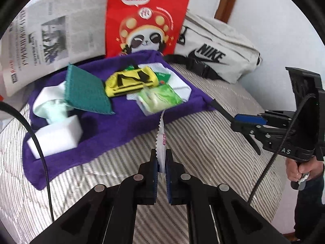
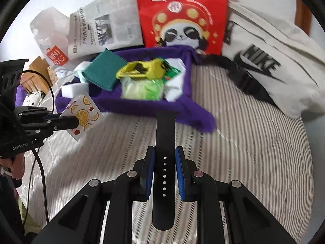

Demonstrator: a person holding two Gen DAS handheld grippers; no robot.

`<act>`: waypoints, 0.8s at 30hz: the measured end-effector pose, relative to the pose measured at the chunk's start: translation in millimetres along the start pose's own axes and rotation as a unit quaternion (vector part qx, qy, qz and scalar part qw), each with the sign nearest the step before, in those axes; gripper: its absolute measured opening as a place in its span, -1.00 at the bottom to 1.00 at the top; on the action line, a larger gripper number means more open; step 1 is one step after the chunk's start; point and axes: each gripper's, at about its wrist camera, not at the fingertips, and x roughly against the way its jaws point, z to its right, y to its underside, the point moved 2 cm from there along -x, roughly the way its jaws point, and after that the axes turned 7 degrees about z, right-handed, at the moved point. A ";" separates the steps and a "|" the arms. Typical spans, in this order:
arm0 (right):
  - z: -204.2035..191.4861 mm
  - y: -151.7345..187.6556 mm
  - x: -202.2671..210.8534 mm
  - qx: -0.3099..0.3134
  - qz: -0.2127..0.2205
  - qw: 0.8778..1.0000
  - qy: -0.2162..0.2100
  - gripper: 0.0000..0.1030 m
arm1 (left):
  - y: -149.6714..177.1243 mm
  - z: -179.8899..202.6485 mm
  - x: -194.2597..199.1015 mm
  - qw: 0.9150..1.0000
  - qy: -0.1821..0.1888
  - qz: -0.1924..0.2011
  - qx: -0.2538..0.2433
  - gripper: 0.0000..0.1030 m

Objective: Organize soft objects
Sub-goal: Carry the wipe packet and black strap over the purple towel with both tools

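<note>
My left gripper [image 1: 161,162] is shut on the edge of a thin white sachet [image 1: 161,138] with a serrated rim, held above the striped bedding. From the right wrist view this sachet [image 2: 83,113] shows an orange-slice print and hangs from the left gripper [image 2: 74,122]. My right gripper [image 2: 165,162] is shut on a black watch strap [image 2: 165,134] with a row of holes. That strap [image 1: 220,106] juts from the right gripper [image 1: 234,122]. A purple towel [image 1: 121,126] [image 2: 142,105] carries a green scouring pad [image 1: 87,89], a yellow sock [image 1: 130,81], a green tissue pack [image 1: 158,99] and a white sponge [image 1: 54,138].
A red panda paper bag [image 1: 146,20], a newspaper [image 1: 50,40] and a white Nike bag [image 1: 217,50] stand behind the towel. A white plastic shopping bag [image 2: 54,57] lies at far left. Striped bedding [image 1: 203,142] covers the surface. A person's hand [image 1: 298,168] holds the right gripper's handle.
</note>
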 end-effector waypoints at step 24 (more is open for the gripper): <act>-23.6 -90.5 -43.2 0.009 0.008 1.000 -0.007 -0.60 | -54.7 -65.1 5.8 0.998 -0.015 0.043 0.038 -0.86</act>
